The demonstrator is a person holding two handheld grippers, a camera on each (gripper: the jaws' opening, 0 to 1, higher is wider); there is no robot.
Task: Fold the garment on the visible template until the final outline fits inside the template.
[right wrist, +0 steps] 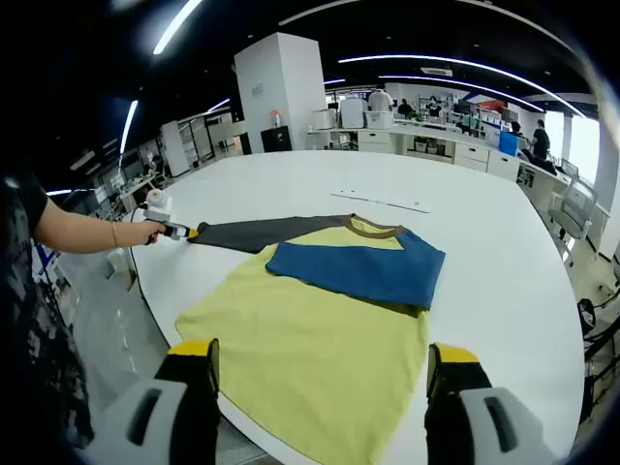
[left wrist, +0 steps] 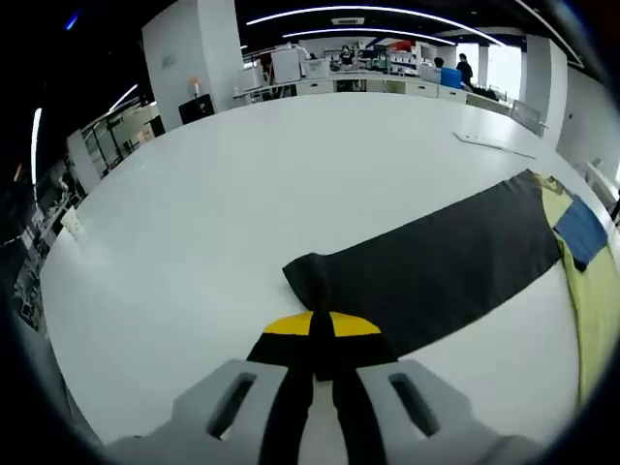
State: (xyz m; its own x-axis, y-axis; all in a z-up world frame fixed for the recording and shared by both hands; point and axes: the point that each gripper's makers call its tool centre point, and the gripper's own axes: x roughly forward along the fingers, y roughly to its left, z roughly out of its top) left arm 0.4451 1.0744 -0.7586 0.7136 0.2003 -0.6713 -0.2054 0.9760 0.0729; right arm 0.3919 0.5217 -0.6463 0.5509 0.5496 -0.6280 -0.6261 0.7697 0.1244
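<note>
A long-sleeved cloth garment with a yellow-green body, a blue panel across the chest and a brown collar (right wrist: pixel 320 329) lies flat on the large white bench (right wrist: pixel 484 232), its hem reaching the bench edge nearest the right claw. One dark grey sleeve (left wrist: pixel 436 262) is stretched out straight across the bench top towards the far-left edge, as the right gripper view shows it.

The left claw (left wrist: pixel 321 325), with yellow-tipped black jaws, is closed tight on the cuff end of that dark grey sleeve, the cloth bunched just ahead of the jaw tips. In the right gripper view the same claw (right wrist: pixel 184 232) sits at the sleeve's end, held by a person's hand (right wrist: pixel 147 232) on a bare forearm.

The right claw (right wrist: pixel 324 373) hangs above the garment's hem with its jaws spread wide and nothing between them.
</note>
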